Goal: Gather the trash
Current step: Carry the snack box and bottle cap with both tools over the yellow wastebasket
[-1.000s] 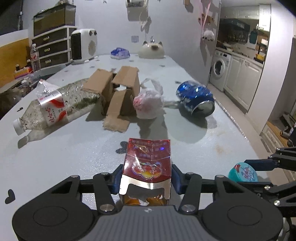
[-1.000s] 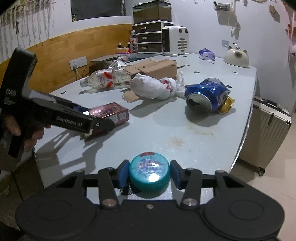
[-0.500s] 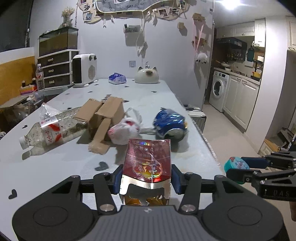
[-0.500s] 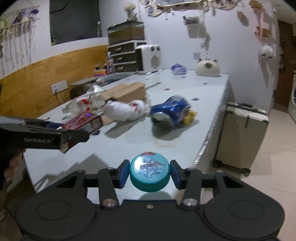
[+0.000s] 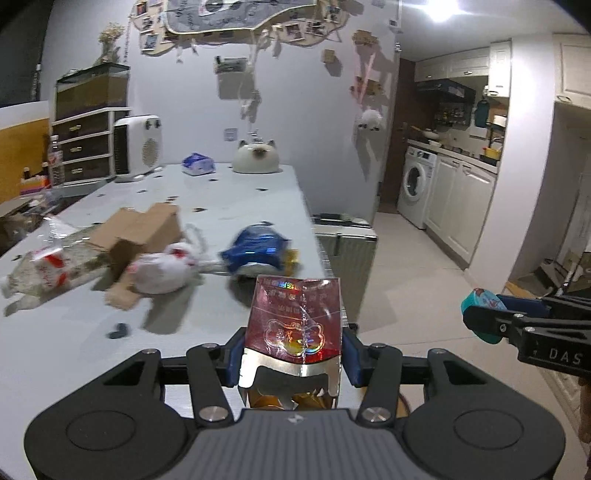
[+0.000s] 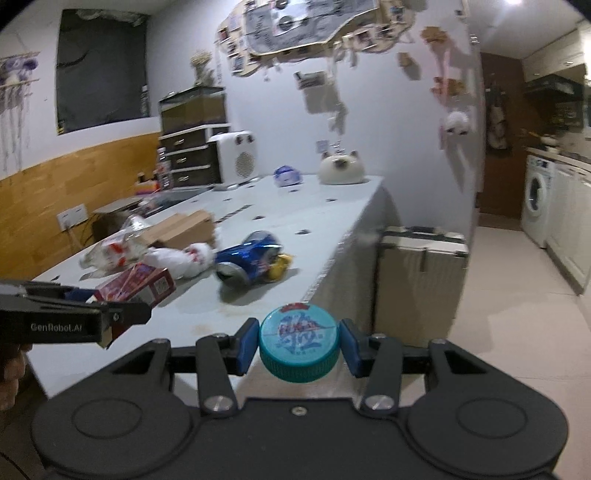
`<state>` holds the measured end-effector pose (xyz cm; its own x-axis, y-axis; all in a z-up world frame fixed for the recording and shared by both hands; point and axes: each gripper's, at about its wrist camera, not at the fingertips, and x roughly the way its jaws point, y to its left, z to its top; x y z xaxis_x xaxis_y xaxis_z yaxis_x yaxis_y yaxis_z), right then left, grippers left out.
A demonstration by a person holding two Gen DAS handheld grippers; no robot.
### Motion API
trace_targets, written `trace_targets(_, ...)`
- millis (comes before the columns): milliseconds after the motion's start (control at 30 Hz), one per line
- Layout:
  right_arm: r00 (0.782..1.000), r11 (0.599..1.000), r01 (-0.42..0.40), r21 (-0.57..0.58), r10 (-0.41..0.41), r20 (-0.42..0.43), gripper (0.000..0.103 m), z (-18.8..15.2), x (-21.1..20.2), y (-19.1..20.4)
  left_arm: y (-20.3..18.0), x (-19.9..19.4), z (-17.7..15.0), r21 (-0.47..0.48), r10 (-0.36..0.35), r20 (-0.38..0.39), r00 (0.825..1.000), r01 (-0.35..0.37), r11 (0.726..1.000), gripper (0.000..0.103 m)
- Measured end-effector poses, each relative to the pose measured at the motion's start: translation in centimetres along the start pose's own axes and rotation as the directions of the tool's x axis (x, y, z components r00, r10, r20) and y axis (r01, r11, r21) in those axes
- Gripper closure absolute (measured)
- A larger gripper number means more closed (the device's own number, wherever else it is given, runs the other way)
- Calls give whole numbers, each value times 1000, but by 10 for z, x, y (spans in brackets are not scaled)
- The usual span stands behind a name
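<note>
My left gripper (image 5: 291,356) is clamped on a shiny red foil carton (image 5: 294,325); my right gripper (image 6: 299,349) on a round teal plastic lid (image 6: 298,349). Only the right view shows the cream hard-shell suitcase (image 6: 421,284) fully, just beyond the grey table (image 6: 325,229) edge, bare floor to its right.

Place: a lived-in home, open room joined to a kitchen.
Kitchen, 3 o'clock: washer (image 5: 416,192) under a counter, white cabinets (image 5: 461,210).
Wall, 12 o'clock: photo collage (image 5: 236,22), hanging ornaments.
Table (image 5: 236,192): cat-shaped pot (image 5: 255,157), heater (image 5: 137,147).
Side, 10 o'clock: drawers (image 5: 83,146) under a glass tank (image 5: 92,90).
Floor: suitcase (image 6: 423,273) beside the table.
</note>
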<state>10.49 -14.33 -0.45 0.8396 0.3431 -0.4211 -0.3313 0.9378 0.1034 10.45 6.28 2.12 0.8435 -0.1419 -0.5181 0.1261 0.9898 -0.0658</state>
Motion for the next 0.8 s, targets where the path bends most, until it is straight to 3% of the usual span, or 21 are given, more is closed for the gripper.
trace_targets(267, 994, 993, 107, 42, -107, 4, 55, -11, -23, -52, -64, 27, 0, 28, -76, -13, 997, 77, 997, 51)
trace_targets(633, 971, 964, 238, 117, -235, -39, 55, -37, -36, -131, -141, 90, -11, 27, -183, -92, 979, 186, 982, 51)
trace_targets(800, 957, 946, 288, 149, -280, -70, 55, -46, -27, -163, -164, 132, -17, 8, -194, -146, 970, 197, 980, 51)
